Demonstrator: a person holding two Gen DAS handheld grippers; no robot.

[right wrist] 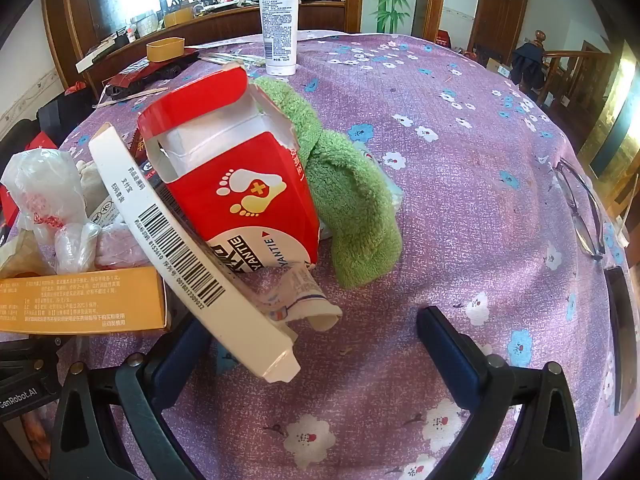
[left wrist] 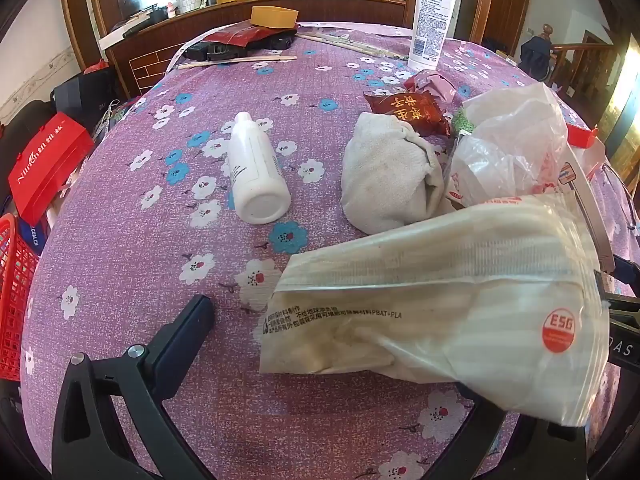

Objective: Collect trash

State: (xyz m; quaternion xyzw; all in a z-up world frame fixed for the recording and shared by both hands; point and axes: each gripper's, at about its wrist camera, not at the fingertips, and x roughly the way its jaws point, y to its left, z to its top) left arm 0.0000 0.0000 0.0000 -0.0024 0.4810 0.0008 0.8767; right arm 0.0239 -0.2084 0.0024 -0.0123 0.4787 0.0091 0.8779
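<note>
In the left wrist view a translucent plastic bag (left wrist: 460,300) lies across my open left gripper (left wrist: 332,344), covering its right finger; only the left finger (left wrist: 192,320) shows. Beyond it lie a white bottle (left wrist: 256,168) on its side, a white cloth (left wrist: 388,176), a red snack wrapper (left wrist: 412,112) and a crumpled clear bag (left wrist: 516,148). In the right wrist view my right gripper (right wrist: 316,336) is open low over the table. A long white barcode box (right wrist: 188,252) leans over its left finger. Behind stand a torn red carton (right wrist: 240,176), a green towel (right wrist: 348,192), a squeezed tube (right wrist: 300,300) and an orange box (right wrist: 80,300).
The table has a purple flowered cloth (left wrist: 160,240). An upright white lotion tube (left wrist: 434,16) stands at the far side, with chopsticks (left wrist: 240,62) and a yellow box (left wrist: 274,16). Glasses (right wrist: 580,208) and a dark phone (right wrist: 622,328) lie at the right edge. A red basket (left wrist: 12,296) sits left.
</note>
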